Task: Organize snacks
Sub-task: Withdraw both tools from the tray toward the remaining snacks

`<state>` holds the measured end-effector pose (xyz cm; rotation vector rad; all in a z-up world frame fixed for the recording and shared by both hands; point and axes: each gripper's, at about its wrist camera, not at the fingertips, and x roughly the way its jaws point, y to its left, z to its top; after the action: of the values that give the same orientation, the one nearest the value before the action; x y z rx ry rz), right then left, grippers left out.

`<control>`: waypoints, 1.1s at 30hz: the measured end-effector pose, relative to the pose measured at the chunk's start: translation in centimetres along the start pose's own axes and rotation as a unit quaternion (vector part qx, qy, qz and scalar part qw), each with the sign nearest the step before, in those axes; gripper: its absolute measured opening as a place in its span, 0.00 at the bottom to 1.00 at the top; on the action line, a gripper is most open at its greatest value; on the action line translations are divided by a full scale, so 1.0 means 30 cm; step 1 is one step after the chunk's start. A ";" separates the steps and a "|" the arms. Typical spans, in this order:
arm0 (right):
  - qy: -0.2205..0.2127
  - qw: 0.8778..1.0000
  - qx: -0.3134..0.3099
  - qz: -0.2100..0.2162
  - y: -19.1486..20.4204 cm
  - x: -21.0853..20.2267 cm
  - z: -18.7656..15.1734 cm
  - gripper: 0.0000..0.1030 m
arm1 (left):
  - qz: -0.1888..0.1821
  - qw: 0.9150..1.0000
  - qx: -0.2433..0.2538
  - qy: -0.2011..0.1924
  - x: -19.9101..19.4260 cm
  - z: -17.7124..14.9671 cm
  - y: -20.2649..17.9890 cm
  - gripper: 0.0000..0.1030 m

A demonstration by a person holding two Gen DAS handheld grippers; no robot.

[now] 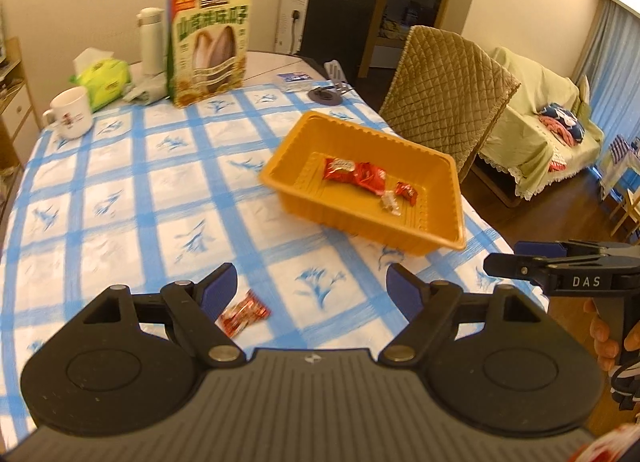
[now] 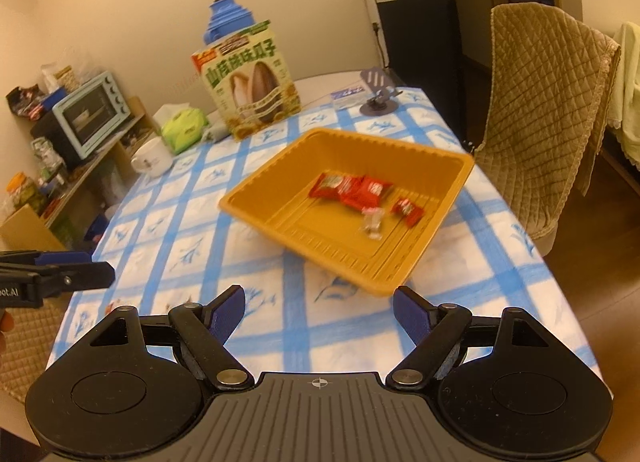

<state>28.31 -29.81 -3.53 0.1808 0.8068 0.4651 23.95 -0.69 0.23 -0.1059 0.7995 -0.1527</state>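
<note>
Orange tray (image 1: 424,240), 2 red snack packets (image 1: 354,173), 1 clear-wrapped candy (image 1: 390,204) inside

Clear-wrapped sweet (image 2: 373,223) (in tray (image 2: 256,198)) blurred, unreadable.

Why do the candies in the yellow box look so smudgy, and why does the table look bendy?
In the right wrist view the orange tray and its candies are smeared by motion blur; in the left wrist view they are sharper, though the loose red candy on the tablecloth is soft. Both fisheye views curve the table's edges, and warm indoor light tints everything yellowish.
</note>
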 end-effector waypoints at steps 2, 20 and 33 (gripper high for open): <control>0.005 1.000 -0.002 0.002 0.024 -0.007 -0.026 0.79 | 0.004 1.000 -0.003 0.001 -0.032 -0.028 0.025 0.78; 0.063 0.998 -0.016 0.022 0.274 0.031 -0.222 0.79 | 0.029 0.999 -0.033 0.024 -0.215 -0.268 0.247 0.78; 0.097 0.993 -0.053 0.045 0.445 0.148 -0.289 0.79 | 0.045 0.998 -0.036 0.038 -0.233 -0.369 0.350 0.77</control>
<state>20.21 -16.10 -7.96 0.0743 0.9644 0.6165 12.18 10.45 -4.10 -0.1333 0.8839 -0.0421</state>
